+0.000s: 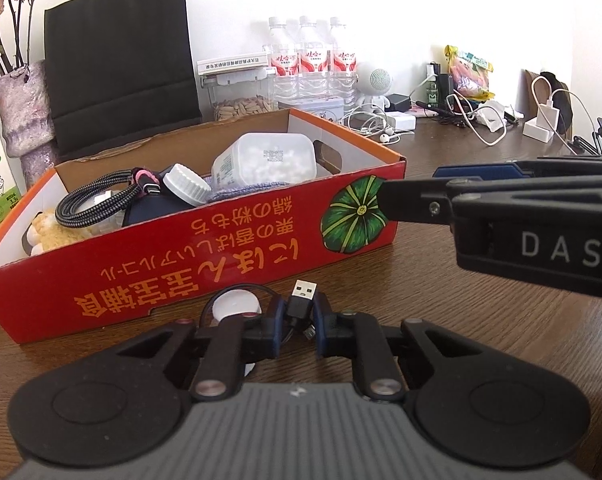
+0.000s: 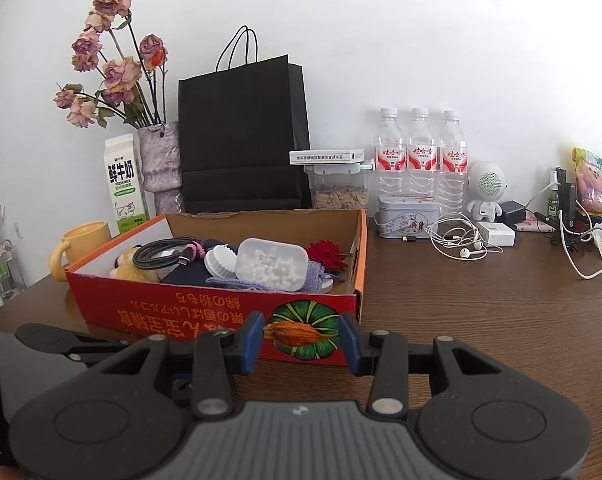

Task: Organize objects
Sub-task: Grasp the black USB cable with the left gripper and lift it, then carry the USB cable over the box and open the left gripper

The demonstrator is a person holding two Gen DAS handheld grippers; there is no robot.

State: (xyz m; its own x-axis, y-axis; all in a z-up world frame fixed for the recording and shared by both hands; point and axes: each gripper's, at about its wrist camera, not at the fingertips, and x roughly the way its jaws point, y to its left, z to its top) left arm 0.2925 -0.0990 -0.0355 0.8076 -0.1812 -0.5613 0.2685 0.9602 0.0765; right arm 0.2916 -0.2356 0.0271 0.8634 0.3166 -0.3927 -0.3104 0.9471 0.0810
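My left claw (image 1: 295,330) is pinching a black cable (image 1: 301,300) by its plug, low before the box (image 1: 205,264); the loose coil is risking snagging the wall. My right claw (image 2: 299,336) is clamping a dried bud (image 2: 297,334) that I'm fearing could crumble.

Bright daylight, white wall (image 1: 461,0) overexposed in left view; strong fisheye bending, dark corner vignetting; near parts soft.

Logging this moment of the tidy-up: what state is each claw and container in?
Left claw: shut on black USB cable, plug sticking up.
Right claw: shut on dried orange pod, held endwise between the fingers.
Red cardboard box: open-topped, partly filled.
Pill container: closed, lying in the box.
Water bottles: capped, upright.
Black paper bag: upright.
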